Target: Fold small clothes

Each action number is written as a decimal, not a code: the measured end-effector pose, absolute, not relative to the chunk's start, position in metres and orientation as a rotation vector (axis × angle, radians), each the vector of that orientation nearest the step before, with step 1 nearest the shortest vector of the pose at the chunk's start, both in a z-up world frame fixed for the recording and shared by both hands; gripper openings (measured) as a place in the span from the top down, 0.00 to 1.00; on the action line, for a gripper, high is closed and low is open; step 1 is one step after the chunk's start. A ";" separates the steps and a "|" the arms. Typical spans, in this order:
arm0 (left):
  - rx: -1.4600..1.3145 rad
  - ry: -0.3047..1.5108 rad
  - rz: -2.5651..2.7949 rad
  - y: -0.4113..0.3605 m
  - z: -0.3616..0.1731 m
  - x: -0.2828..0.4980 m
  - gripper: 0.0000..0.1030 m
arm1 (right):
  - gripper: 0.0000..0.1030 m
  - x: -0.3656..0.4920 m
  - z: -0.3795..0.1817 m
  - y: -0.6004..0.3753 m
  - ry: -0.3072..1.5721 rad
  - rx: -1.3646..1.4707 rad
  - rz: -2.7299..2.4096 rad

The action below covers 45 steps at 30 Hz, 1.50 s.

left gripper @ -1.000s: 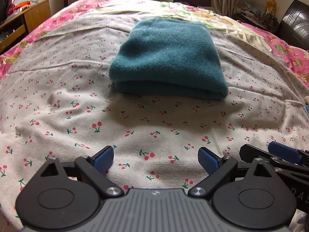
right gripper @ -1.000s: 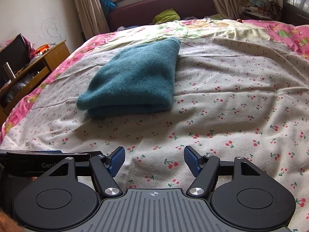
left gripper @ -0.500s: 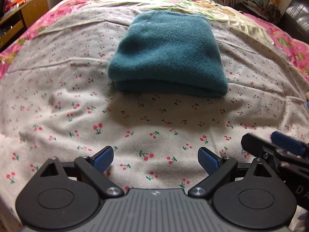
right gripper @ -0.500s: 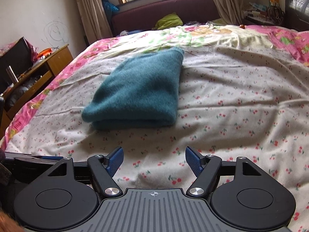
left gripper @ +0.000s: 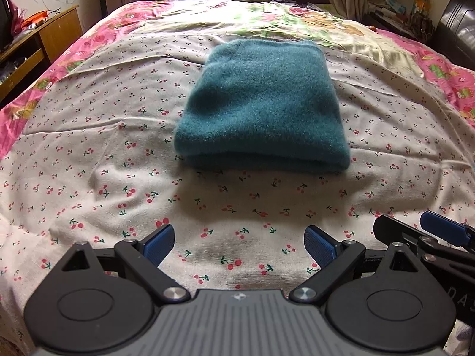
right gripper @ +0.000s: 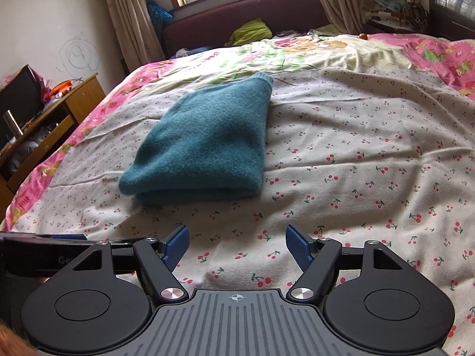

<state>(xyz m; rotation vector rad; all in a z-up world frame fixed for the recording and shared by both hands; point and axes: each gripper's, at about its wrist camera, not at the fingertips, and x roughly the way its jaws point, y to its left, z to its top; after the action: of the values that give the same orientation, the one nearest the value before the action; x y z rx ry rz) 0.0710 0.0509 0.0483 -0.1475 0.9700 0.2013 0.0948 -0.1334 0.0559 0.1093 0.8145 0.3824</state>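
Observation:
A teal fuzzy garment (left gripper: 264, 106) lies folded into a thick rectangle on the cherry-print bed sheet (left gripper: 89, 154), its folded edge toward me; it also shows in the right wrist view (right gripper: 204, 145). My left gripper (left gripper: 239, 241) is open and empty, near the bed's front edge, well short of the garment. My right gripper (right gripper: 237, 244) is open and empty, beside the left one and to its right. The right gripper's fingers (left gripper: 442, 231) show at the right edge of the left wrist view.
A pink floral quilt (right gripper: 430, 56) covers the far part of the bed. A wooden desk (right gripper: 80, 98) with clutter stands to the left. A dark headboard (right gripper: 237, 26), a green cloth (right gripper: 252, 31) and a window lie beyond. Shelves with items stand at the far right (left gripper: 394, 9).
Both grippers have pulled back and tilted up a little, so more of the room shows. The folded garment has not moved. Both stay open.

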 end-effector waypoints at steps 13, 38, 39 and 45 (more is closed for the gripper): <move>-0.128 0.956 0.224 0.047 0.053 0.068 0.00 | 0.29 0.096 0.049 -0.137 0.839 0.111 0.359; -0.101 0.959 0.231 0.044 0.050 0.061 0.00 | 0.28 0.093 0.045 -0.140 0.848 0.121 0.348; -0.100 0.959 0.231 0.043 0.050 0.061 0.00 | 0.28 0.093 0.045 -0.140 0.849 0.120 0.348; -0.085 0.956 0.236 0.041 0.049 0.060 0.00 | 0.28 0.092 0.043 -0.139 0.851 0.117 0.350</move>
<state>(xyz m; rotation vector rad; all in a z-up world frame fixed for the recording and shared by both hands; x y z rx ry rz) 0.0601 0.0412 0.0494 -0.0853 0.9565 0.2356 0.0916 -0.1389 0.0433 0.1175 0.8515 0.3501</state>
